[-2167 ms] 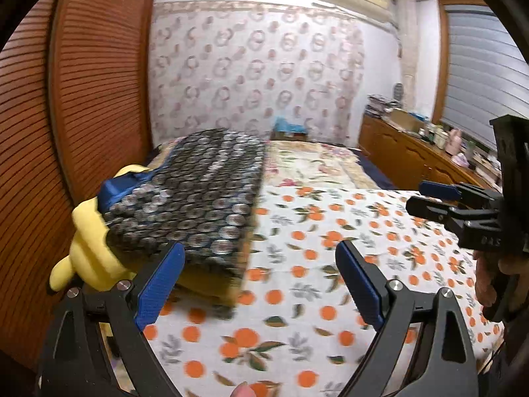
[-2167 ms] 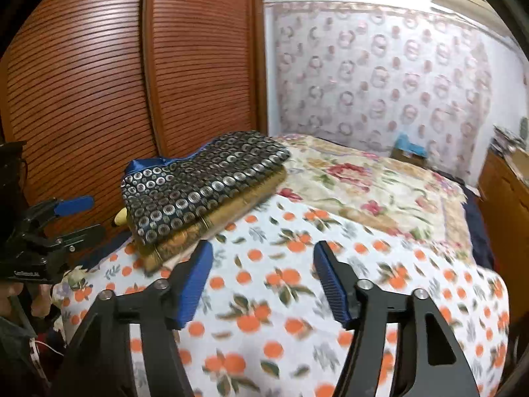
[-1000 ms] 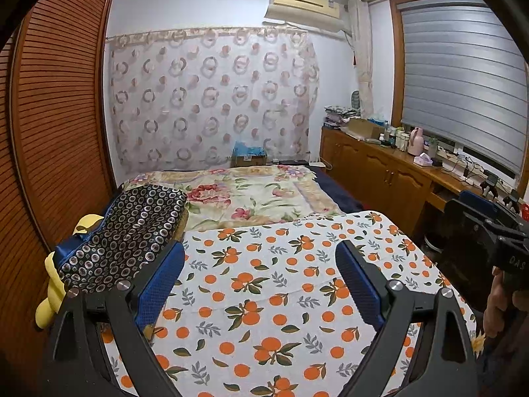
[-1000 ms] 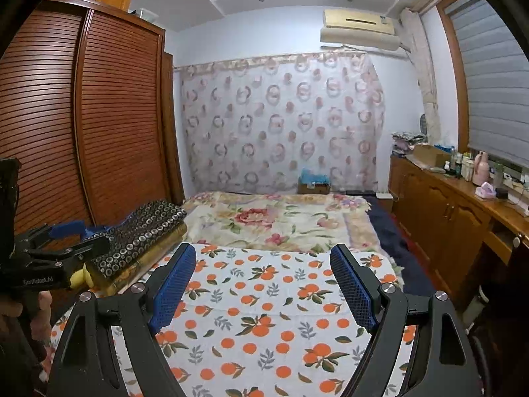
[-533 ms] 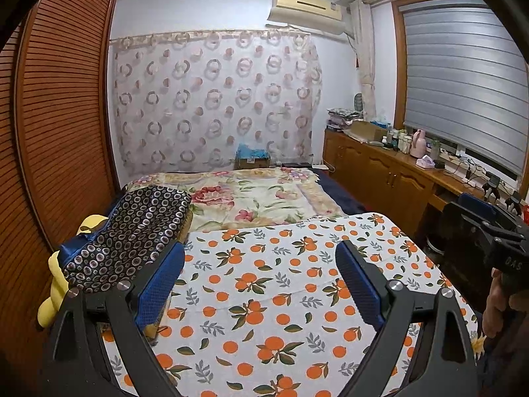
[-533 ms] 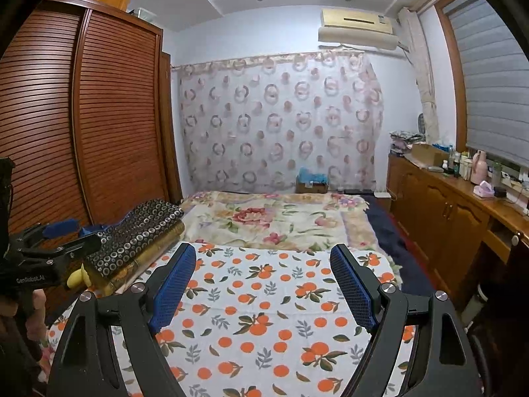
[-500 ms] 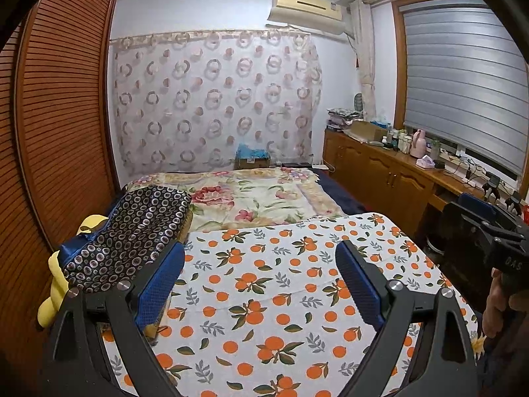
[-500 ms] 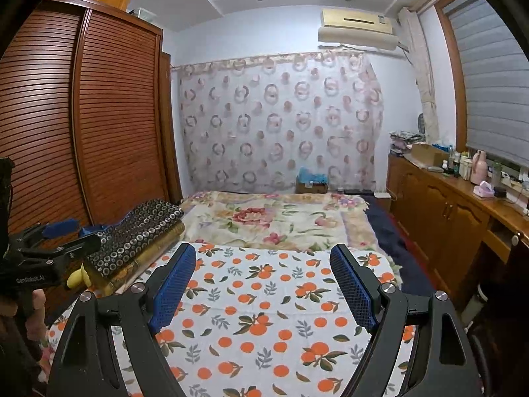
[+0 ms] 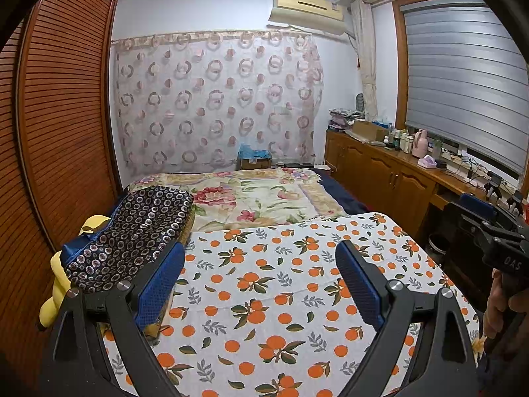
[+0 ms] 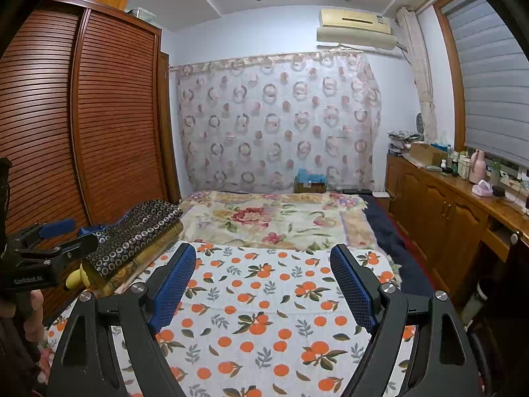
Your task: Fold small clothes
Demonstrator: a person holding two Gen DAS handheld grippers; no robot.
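Observation:
A folded dark garment with a ring pattern (image 9: pixel 132 231) lies on a small stack at the bed's left edge, also seen in the right wrist view (image 10: pixel 139 228). My left gripper (image 9: pixel 259 258) hovers open above the orange-print sheet (image 9: pixel 264 297), nothing between its blue pads. My right gripper (image 10: pixel 263 261) is open too, held over the same sheet (image 10: pixel 264 314) with empty jaws. Each gripper shows at the side of the other's view, held by a hand.
A yellow plush toy (image 9: pixel 56 294) sits under the stack by the brown slatted wardrobe (image 9: pixel 59 132). A floral quilt (image 9: pixel 258 195) covers the far half of the bed. A wooden cabinet (image 9: pixel 396 178) with bottles runs along the right wall.
Both grippers drew back from the folded stack and rose about two seconds ago, so the whole room came into view. Over the last second nothing has moved.

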